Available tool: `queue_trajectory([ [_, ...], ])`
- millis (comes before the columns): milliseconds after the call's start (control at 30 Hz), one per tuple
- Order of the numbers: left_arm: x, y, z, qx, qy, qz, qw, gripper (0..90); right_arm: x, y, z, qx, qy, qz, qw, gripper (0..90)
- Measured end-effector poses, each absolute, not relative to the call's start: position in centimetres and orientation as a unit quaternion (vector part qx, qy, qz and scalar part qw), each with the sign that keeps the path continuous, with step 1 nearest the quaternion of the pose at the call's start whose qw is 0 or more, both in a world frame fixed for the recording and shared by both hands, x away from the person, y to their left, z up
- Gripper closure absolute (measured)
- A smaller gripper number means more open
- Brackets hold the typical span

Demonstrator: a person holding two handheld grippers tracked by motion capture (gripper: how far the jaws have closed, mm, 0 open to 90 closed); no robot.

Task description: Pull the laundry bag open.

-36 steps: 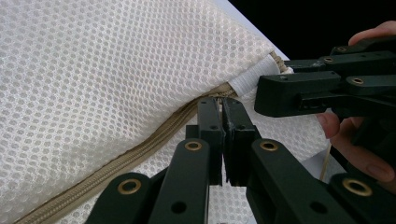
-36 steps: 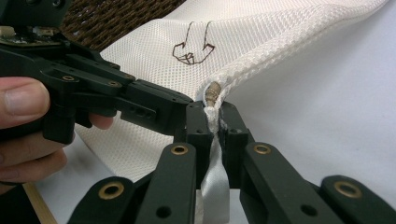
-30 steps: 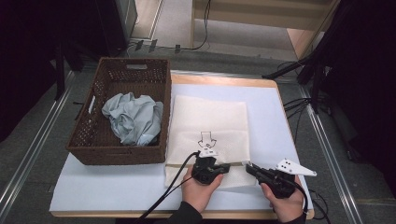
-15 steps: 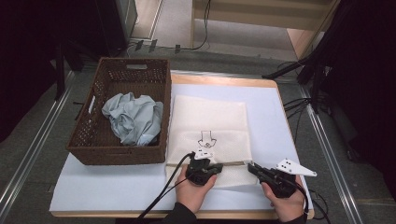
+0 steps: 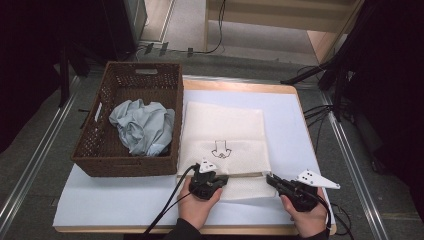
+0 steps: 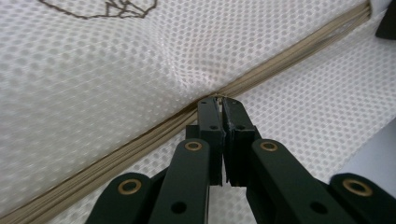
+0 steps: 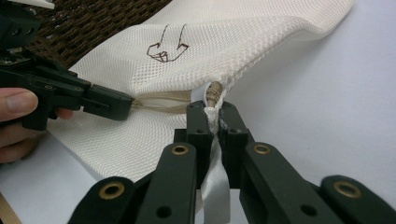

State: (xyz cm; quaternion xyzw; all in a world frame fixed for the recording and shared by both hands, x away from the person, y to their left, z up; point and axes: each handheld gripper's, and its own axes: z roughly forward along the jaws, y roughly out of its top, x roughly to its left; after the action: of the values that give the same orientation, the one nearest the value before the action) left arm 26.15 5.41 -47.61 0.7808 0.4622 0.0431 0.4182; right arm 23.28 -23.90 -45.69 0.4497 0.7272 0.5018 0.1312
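Observation:
A white mesh bag (image 5: 225, 130) with a small brown drawing lies flat on the table, its tan zipper (image 6: 140, 135) running along the near edge. My left gripper (image 5: 223, 178) is shut on the zipper line, pinching a small metal piece at its tips (image 6: 219, 99). In the right gripper view it (image 7: 130, 105) points along the zipper (image 7: 163, 100), where a short gap shows. My right gripper (image 5: 270, 177) is shut on a white fabric tab at the bag's near right corner (image 7: 212, 109), by the zipper's end. A hand holds each gripper.
A brown wicker basket (image 5: 130, 80) stands left of the bag and touches it, with a crumpled light blue cloth (image 5: 142, 125) inside. A pale sheet (image 5: 295, 125) covers the wooden table. Cables lie on the floor to the right.
My left gripper has slid left along the bag's near edge, away from the right gripper. The right gripper has stayed put.

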Motion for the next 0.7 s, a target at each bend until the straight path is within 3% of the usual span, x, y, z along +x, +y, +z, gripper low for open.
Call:
queue_trajectory([
  [700, 24.9, 9.1, -47.4, 0.785, 0.469, 0.098, 0.394, 88.0, 23.4, -24.2, -45.9, 0.457, 0.726, 0.495, 0.138, 86.7],
])
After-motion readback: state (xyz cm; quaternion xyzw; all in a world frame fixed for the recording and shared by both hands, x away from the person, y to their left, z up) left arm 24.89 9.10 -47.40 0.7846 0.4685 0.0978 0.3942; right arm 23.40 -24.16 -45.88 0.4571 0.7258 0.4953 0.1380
